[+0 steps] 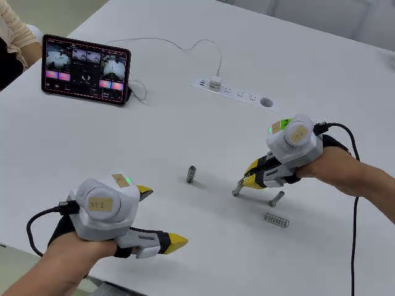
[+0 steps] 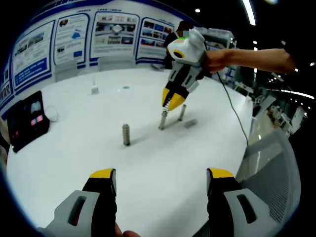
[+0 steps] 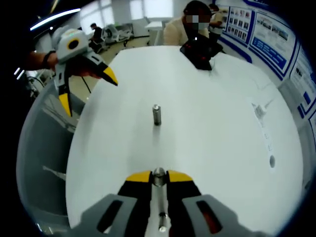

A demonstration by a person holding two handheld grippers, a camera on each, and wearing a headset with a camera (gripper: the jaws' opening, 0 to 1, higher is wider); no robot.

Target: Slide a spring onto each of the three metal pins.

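Office-type demo or lab hall. I'm at a big white table, with a tablet near its far left corner and a power strip toward the far edge. Blue-framed poster boards cover one wall, there are strip lights on the ceiling, and more desks and office chairs stand past the table's end.

Head view looks down on the table; gripper views face each other, sharing the upright pin.
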